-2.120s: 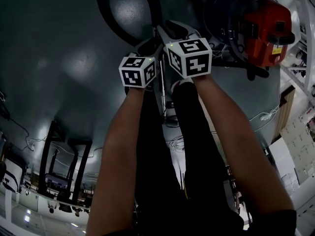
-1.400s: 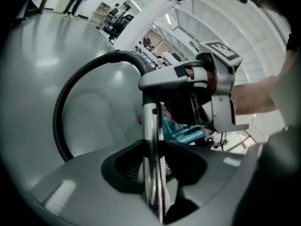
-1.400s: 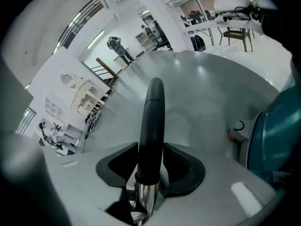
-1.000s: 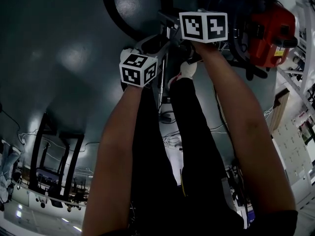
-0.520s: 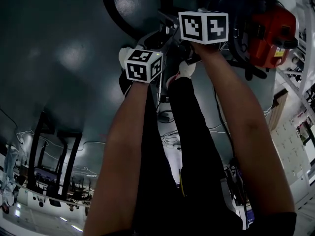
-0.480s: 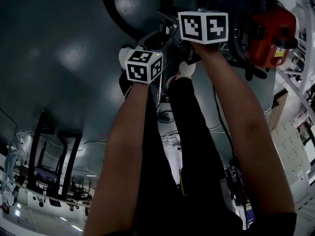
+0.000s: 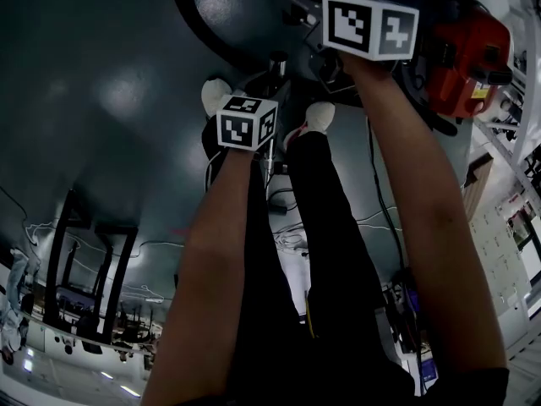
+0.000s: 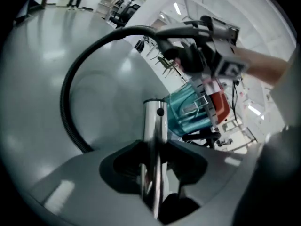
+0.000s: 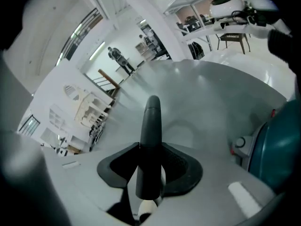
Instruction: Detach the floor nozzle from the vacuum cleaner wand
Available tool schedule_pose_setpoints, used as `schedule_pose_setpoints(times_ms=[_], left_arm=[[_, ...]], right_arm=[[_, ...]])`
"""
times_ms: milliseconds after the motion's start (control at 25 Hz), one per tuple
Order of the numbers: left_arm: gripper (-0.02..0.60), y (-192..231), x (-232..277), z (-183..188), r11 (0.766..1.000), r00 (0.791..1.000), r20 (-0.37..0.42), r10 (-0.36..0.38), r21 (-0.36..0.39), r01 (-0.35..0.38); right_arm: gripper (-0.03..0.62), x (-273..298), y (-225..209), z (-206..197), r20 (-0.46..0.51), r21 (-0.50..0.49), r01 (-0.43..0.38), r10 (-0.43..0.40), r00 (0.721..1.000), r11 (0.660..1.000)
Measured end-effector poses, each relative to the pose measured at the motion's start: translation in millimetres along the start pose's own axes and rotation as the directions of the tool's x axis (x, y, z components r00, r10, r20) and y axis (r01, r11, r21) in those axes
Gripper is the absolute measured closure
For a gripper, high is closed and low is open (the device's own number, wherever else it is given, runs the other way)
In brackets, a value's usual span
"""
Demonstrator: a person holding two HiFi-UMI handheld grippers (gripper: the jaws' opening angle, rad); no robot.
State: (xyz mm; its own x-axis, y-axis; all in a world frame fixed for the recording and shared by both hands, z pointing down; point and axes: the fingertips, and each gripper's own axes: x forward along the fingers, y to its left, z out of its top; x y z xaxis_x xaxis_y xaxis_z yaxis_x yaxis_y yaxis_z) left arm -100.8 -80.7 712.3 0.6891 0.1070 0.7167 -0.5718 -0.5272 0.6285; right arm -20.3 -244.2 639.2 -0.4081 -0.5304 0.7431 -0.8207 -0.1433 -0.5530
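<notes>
Chrome metal wand tube [image 8: 151,121] stands upright between the jaws of the left gripper [image 8: 154,149]. Both dark pads bear on its sides. The jaws have just been opening slightly and stand wide, and the tube fills the gap between them. The upper end of the tube is open and free, with a small round hole just below its rim. In the head view the tube rises between the person's two white shoes [image 7: 216,91], above the glossy grey floor [image 7: 110,100]. Its lower part passes behind the left gripper and forearm. The floor nozzle cannot be made out in any view.

The right gripper [image 9: 149,149] is clamped on a black tapered plastic handle tube [image 9: 150,126], jaws wide, pads against both sides. This tube is apart from the chrome tube and, in the head view, sits higher and to the right of it. A black corrugated hose [image 8: 64,102] runs from it in a wide arc over the floor. The vacuum cleaner body [image 8: 193,114], with a teal translucent bin and a red housing, sits on the floor behind the right gripper.
</notes>
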Motion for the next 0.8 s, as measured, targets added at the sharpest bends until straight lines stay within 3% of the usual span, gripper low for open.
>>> schedule_pose_setpoints(times_ms=[120,240,520,800], left_arm=[[0.414,0.3,-14.2,-48.4,0.999,0.999,-0.036,0.035,0.003,-0.035],[0.414,-1.0,-19.4,-62.0,0.999,0.998,-0.054,0.041,-0.002,-0.042],[0.414,17.6,-19.5,-45.4,0.998,0.997,-0.043,0.065,-0.018,-0.065],[0.413,32.4,-24.1,-22.5,0.995,0.996,0.006,0.089,-0.035,-0.089]], right_arm=[[0.450,-1.2,2.7,29.6,0.045,-0.006,-0.026,0.026,0.999,1.000],[0.451,4.5,8.7,32.2,0.015,-0.016,-0.042,0.042,0.999,0.999],[0.450,12.6,-3.0,7.2,0.000,0.099,-0.018,0.018,1.000,0.995],[0.450,8.4,-17.5,-12.8,-0.018,0.101,0.012,-0.011,1.000,0.995]])
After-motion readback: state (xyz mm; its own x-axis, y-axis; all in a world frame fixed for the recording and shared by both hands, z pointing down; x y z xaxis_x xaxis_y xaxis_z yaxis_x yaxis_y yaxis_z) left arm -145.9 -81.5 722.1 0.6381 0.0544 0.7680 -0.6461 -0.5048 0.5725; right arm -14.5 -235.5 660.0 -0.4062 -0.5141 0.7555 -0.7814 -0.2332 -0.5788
